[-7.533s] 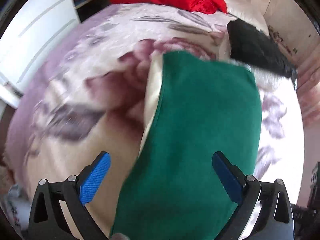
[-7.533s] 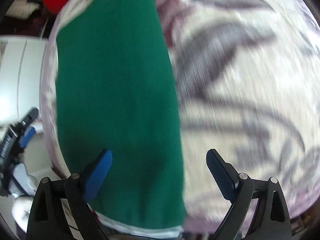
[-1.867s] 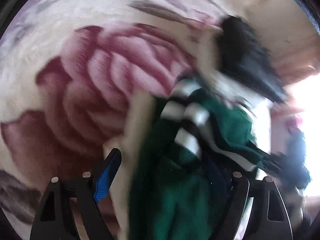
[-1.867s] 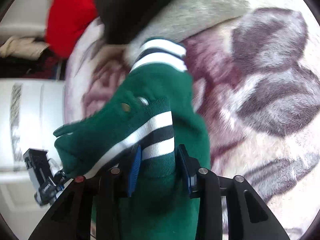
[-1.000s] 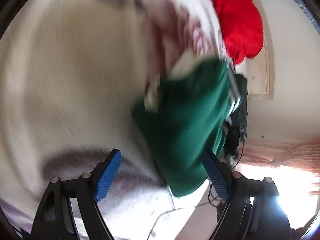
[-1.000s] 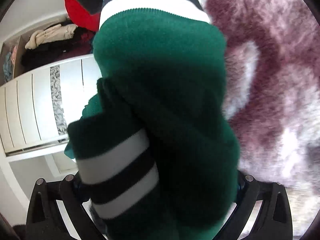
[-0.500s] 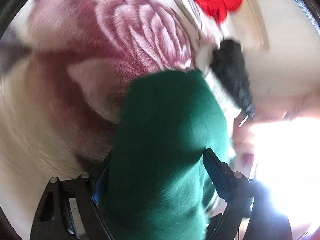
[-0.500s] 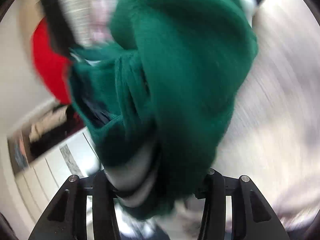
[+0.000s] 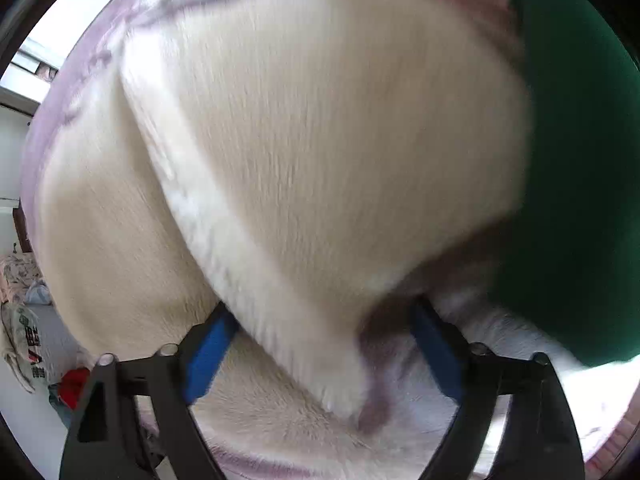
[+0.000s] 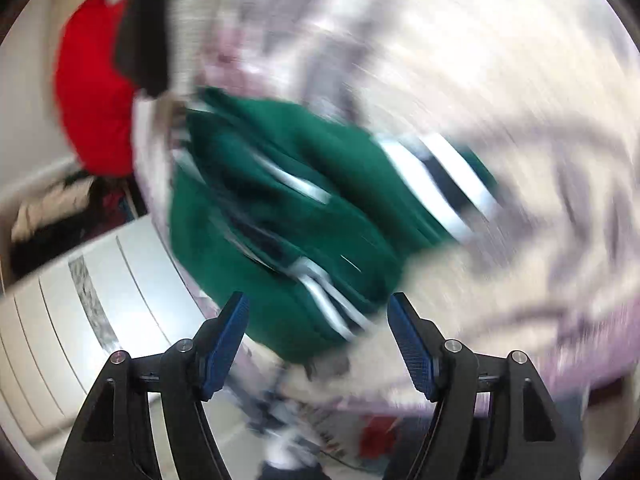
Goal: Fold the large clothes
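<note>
Two grippers are in our hands, and both have their blue-padded jaws spreading apart at this moment. Our left gripper [image 9: 320, 344] points down at the bed, very close to it; a raised fold of the cream, fleecy blanket [image 9: 304, 152] rises into the gap between its fingers, and we cannot tell whether the blue pads [image 9: 208, 348] touch the pile, though they do not seem to squeeze it. At the right edge of that same view lies a broad, dark patch of the green sweater [image 9: 576, 168], apart from the left gripper's fingers. Our right gripper [image 10: 318, 336] hangs above and back from the bed with nothing between its fingers. Beyond its tips the green sweater [image 10: 288, 216] rests in a bundled heap on the floral blanket [image 10: 500, 80], near the bed's edge, with its white and dark striped bands facing up at the right and lower parts of the heap. Farther off, a red cloth [image 10: 88, 92] and a black garment [image 10: 144, 40] lie at the far end of the bed. White slatted furniture [image 10: 60, 320] stands to the left, below the bed. Motion blur smears much of both views.
</note>
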